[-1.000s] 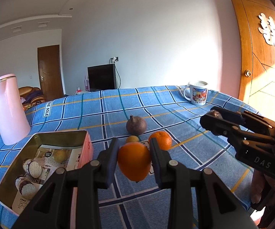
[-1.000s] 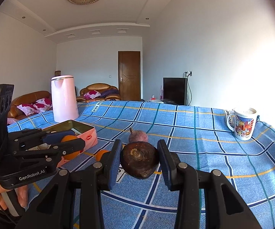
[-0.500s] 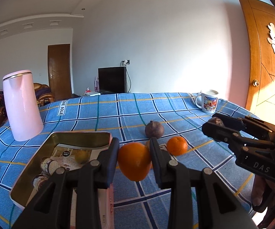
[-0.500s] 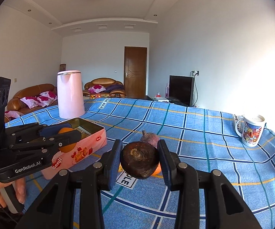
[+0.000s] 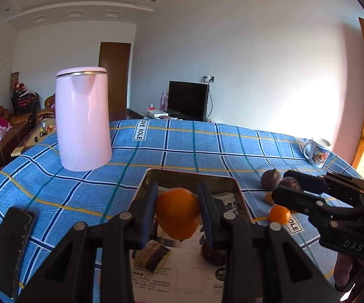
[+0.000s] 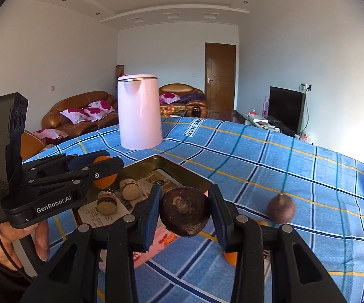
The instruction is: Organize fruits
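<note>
My left gripper (image 5: pixel 177 210) is shut on an orange (image 5: pixel 178 216) and holds it above the open metal tin (image 5: pixel 189 178). It also shows in the right wrist view (image 6: pixel 101 170). My right gripper (image 6: pixel 185 213) is shut on a dark brown passion fruit (image 6: pixel 185 210), just right of the tin (image 6: pixel 182 169), and also shows in the left wrist view (image 5: pixel 287 188). Another dark fruit (image 6: pixel 281 208) and a small orange (image 5: pixel 279 214) lie on the blue checked cloth to the right. Round brown-and-white pieces (image 6: pixel 107 202) lie in the tin.
A tall pink kettle (image 5: pixel 82 118) stands behind the tin at the left. A black phone (image 5: pixel 10 248) lies at the near left. A printed mug (image 5: pixel 318 151) stands at the far right edge. Sofas, a door and a TV are beyond the table.
Both grippers have swung left with their fruits. The left one now holds the orange over the tin; the right one has come up to the tin's right side.
</note>
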The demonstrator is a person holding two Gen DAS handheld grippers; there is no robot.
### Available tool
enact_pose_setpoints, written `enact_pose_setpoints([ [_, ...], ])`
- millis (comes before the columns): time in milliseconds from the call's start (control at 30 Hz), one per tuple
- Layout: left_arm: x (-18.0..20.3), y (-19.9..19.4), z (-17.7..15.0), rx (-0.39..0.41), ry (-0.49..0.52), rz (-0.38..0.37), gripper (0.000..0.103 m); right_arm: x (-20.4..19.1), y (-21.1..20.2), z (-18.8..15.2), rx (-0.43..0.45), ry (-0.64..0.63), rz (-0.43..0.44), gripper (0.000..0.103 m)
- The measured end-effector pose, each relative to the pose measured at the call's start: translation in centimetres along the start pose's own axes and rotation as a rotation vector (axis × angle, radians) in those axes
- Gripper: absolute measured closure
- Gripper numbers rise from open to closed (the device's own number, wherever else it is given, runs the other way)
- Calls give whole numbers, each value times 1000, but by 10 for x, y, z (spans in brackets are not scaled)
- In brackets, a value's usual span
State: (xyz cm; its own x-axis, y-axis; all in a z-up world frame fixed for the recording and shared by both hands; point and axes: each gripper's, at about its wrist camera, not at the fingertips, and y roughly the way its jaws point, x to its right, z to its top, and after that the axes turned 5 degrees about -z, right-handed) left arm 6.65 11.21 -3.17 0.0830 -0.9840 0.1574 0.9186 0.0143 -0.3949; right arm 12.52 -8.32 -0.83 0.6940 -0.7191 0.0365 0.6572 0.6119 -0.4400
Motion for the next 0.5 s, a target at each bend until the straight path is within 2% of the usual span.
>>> enact_pose_setpoints([
  [267,-13,15,-5,-67,-24,-23,69,-35,45,0,-98,-52,32,63],
  [400,-9,20,-7,-97,-10,-47,69,-40,58,-3,-138,-57,31,63],
  [500,-8,21,-7,-100,-11,-33,68,-40,65,-6,-162,-60,30,63],
])
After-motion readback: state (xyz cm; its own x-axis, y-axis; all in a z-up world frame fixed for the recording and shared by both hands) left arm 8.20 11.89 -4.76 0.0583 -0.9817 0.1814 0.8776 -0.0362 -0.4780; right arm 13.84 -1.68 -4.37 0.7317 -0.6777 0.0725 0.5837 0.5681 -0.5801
